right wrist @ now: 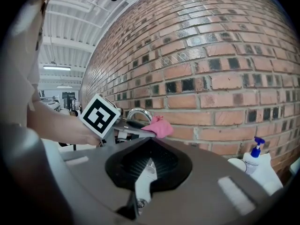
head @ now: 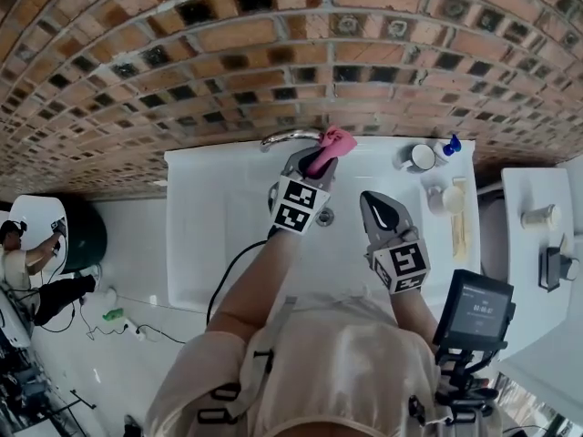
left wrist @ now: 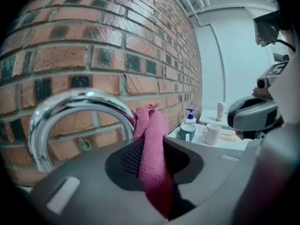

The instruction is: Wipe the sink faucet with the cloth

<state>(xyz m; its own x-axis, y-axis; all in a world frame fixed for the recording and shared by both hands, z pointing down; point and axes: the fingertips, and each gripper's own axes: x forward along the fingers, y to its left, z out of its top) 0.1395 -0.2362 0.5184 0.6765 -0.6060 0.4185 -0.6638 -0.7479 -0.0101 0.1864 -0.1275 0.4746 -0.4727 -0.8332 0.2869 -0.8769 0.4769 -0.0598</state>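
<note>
A chrome arched faucet (head: 287, 137) stands at the back edge of the white sink (head: 209, 235), against the brick wall. My left gripper (head: 317, 160) is shut on a pink cloth (head: 335, 141), whose bunched end sticks out past the jaws just right of the spout. In the left gripper view the cloth (left wrist: 152, 144) hangs between the left gripper's (left wrist: 151, 161) jaws, and the faucet arc (left wrist: 70, 107) curves close by on the left. My right gripper (head: 381, 209) hovers over the basin's right half, its jaws slightly apart with nothing between them. From the right gripper (right wrist: 146, 165) view, cloth (right wrist: 159, 125) and faucet (right wrist: 138, 112) lie ahead.
A white mug (head: 421, 157), a blue-pump soap bottle (head: 451, 144) and another cup (head: 453, 198) sit on the counter right of the sink. The drain (head: 325, 217) lies mid-basin. A side table (head: 547, 271) with a cup (head: 539, 217) stands further right. The brick wall (head: 273, 53) is close behind.
</note>
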